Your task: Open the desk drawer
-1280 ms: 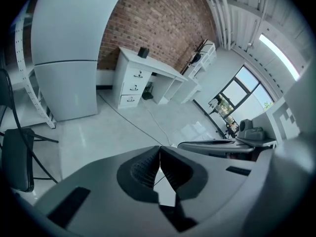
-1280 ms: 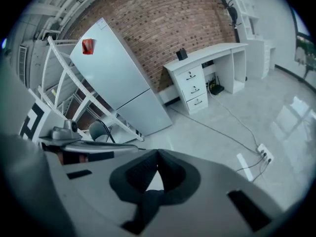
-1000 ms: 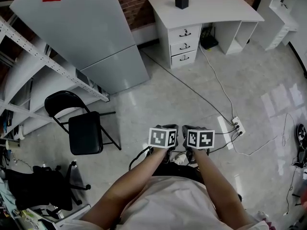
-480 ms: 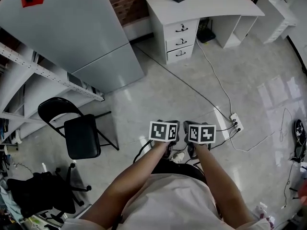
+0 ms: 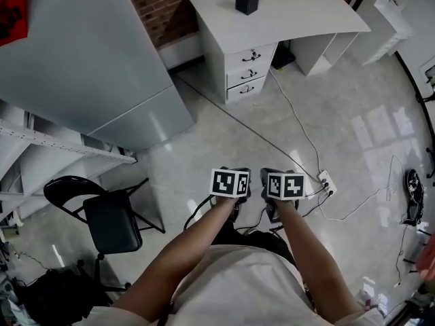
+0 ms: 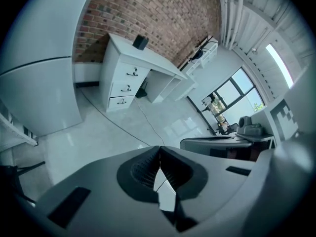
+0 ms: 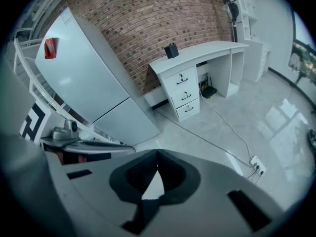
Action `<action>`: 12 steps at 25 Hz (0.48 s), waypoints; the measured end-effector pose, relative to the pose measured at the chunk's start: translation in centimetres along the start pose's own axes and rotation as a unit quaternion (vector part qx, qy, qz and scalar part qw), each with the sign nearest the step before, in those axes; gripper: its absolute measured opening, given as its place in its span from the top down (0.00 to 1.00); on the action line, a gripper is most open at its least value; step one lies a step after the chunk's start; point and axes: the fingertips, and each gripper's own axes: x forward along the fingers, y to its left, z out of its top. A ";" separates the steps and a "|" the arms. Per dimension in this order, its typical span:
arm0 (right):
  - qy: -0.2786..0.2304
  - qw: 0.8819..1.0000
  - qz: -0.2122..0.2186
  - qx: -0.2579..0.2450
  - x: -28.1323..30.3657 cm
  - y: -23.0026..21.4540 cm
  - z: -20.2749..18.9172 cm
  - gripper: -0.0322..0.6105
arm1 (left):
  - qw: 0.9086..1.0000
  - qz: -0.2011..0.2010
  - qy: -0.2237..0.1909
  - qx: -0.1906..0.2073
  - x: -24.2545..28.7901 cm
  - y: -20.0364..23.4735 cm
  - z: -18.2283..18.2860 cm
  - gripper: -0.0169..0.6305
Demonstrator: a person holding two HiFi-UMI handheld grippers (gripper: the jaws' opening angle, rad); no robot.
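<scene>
A white desk [image 5: 285,15] stands against the brick wall at the far top of the head view, with a stack of three shut drawers [image 5: 249,73], each with a dark handle. The same drawers [image 6: 123,87] show in the left gripper view and again as drawers [image 7: 183,95] in the right gripper view. My left gripper [image 5: 230,183] and right gripper [image 5: 283,186] are held side by side close to my body, well short of the desk. Both are shut with nothing in them: left gripper [image 6: 159,154], right gripper [image 7: 157,158].
A large grey cabinet [image 5: 81,66] stands left of the desk. A black folding chair [image 5: 109,216] is at the lower left. A cable runs across the floor to a power strip [image 5: 326,182]. A black box [image 5: 247,1] sits on the desk. White shelving [image 5: 391,5] is at the far right.
The view has advanced toward the desk: the desk and cabinet have grown larger and the chair has slid down and left. Both grippers stay shut together before my body.
</scene>
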 end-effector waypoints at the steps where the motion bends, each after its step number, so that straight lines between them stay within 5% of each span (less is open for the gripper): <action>1: -0.004 1.000 -0.003 0.001 0.2 0.1 1.0 0.93 | 1.000 -0.004 0.002 0.004 0.2 0.2 0.7 0.96; 12: -0.034 0.999 -0.023 -0.013 1.1 0.8 9.1 0.93 | 1.000 -0.027 -0.002 0.011 0.8 1.5 6.7 0.96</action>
